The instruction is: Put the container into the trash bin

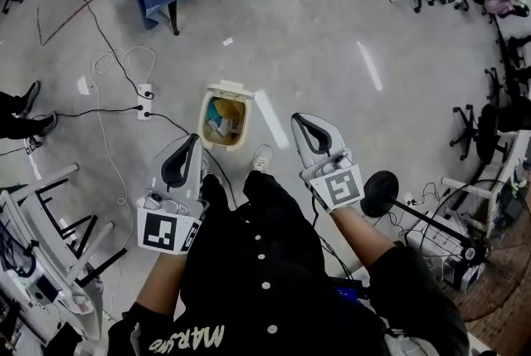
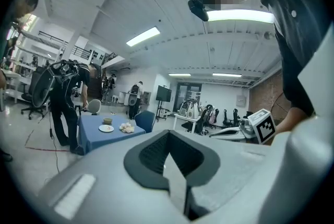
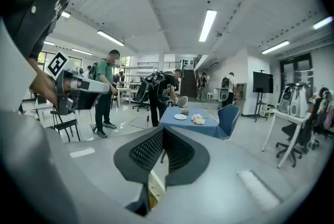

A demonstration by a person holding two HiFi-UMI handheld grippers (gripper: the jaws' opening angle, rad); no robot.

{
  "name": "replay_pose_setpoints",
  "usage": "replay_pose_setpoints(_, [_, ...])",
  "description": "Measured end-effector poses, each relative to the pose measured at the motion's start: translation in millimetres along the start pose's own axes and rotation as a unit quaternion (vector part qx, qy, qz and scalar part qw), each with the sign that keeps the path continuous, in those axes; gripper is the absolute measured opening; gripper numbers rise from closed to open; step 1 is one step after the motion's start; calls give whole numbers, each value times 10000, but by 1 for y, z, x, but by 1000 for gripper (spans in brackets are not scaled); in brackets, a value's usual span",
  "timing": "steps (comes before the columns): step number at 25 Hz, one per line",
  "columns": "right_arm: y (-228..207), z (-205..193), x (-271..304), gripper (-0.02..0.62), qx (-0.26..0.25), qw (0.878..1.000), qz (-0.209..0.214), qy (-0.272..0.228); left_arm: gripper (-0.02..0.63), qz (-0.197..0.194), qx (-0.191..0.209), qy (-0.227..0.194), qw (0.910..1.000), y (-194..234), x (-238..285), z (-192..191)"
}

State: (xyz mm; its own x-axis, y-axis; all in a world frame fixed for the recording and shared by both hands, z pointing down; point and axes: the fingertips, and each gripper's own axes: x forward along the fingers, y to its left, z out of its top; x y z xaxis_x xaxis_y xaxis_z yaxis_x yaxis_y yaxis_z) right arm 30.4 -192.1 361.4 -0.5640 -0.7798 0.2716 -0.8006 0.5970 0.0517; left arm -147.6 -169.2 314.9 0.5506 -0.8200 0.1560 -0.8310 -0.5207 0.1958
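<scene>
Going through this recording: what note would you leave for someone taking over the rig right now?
Left gripper: shut, empty, held up over the floor to the left of the bin.
Right gripper: shut, empty, to the right of the bin.
Bin: on the floor ahead of the person's feet, lid open, several discarded items inside.
Container: in neither gripper; probably among the bin's contents, but I cannot single it out.
Done: the drop appears finished.
Left: confirm that the container is inside the bin; no other step shows.
</scene>
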Motion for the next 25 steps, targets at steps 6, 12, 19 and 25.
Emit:
replay_pose_setpoints(6, [-21, 29, -32, 25, 27, 9991, -350, -242, 0, 152, 46, -294, 9994, 7, -15, 30])
replay_pose_setpoints(12, [-37, 76, -63, 25, 28, 9943, -719, -790, 0, 271, 82, -528, 9982, 7, -30, 56])
replay_pose_setpoints(19, [-49, 108, -83, 25, 6, 9876, -1001, -1213, 0, 514, 286, -838, 9947, 17, -46, 87])
replay_pose_setpoints(25, [-58, 121, -86, 25, -37, 9829, -1133, -1448, 0, 730, 466, -956, 9916, 28, -58, 98])
